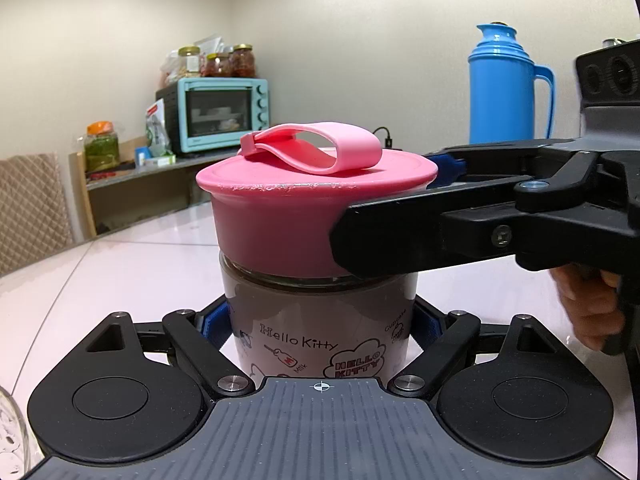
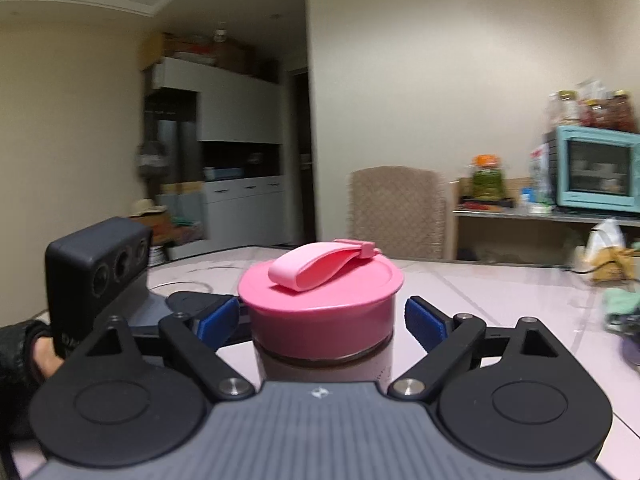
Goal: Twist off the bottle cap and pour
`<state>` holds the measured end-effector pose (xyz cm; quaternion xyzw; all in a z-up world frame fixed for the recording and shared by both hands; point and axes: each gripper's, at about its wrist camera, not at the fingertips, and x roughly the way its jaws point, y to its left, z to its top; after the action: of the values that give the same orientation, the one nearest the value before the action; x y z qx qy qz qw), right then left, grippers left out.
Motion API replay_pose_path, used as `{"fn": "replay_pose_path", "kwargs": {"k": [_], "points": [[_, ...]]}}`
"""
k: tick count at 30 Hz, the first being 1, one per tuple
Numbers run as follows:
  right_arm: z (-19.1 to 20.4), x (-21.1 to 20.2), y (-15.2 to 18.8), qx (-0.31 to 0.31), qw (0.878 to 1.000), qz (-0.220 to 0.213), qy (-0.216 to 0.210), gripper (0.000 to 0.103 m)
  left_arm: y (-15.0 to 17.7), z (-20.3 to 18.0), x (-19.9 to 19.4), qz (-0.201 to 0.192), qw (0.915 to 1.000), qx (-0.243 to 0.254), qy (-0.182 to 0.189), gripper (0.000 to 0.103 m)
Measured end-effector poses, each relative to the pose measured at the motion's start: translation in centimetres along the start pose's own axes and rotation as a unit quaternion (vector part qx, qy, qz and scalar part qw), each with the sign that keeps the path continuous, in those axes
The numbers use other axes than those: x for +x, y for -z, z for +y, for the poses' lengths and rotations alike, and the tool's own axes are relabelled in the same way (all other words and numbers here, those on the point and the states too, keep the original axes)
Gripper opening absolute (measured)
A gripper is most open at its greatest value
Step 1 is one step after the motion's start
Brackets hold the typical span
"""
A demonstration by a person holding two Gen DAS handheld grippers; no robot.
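Left claw (image 1: 320,332) is clamped on the body of the bottle (image 1: 320,320), its blue pads pressed against both sides of the printed glass, holding it upright on the pale tabletop (image 1: 120,264). Right claw (image 2: 322,320) stands apart around the pink cap (image 2: 320,304): from its own camera both blue pads sit just beside the cap with a gap on each side, so it is not gripping (from the left camera one black finger crosses in front of the cap, but contact cannot be judged there). The cap sits level and fully down on the bottle neck, its loop strap lying flat on top. By my reading the task is at its start: the bottle is secured, and gripping, unscrewing and pouring remain. No cup is clearly visible; something glassy shows at the left view's edge.
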<state>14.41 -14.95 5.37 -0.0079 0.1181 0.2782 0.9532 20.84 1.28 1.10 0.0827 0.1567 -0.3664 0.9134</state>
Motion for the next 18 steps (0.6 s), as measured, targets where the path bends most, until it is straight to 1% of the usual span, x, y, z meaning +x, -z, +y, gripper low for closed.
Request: {"fn": "replay_pose_path", "kwargs": {"k": [4, 7, 12, 14, 15, 18], "points": [[1.1, 0.4, 0.0, -0.002, 0.999, -0.001, 0.043, 0.092, 0.0, 0.1, 0.0, 0.000, 1.0000, 0.000, 0.000, 0.090], [1.7, 1.1, 0.2, 0.002, 0.998, 0.001, 0.063, 0.091, 0.0, 0.1, 0.0, 0.000, 1.0000, 0.000, 0.000, 0.090], [2.6, 1.9, 0.3, 0.001, 0.997, 0.002, 0.075, 0.091, 0.0, 0.0, 0.0, 0.000, 1.0000, 0.000, 0.000, 0.090], [2.8, 2.0, 0.4, 0.001, 0.997, 0.002, 0.082, 0.086, 0.0, 0.0, 0.0, 0.000, 1.0000, 0.000, 0.000, 0.090], [2.8, 2.2, 0.3, 0.000, 0.996, 0.006, 0.087, 0.086, 0.0, 0.0, 0.0, 0.000, 1.0000, 0.000, 0.000, 0.090], [2.7, 2.1, 0.5, -0.002, 0.997, 0.006, 0.082, 0.085, 0.0, 0.0, 0.0, 0.000, 1.0000, 0.000, 0.000, 0.090]]}}
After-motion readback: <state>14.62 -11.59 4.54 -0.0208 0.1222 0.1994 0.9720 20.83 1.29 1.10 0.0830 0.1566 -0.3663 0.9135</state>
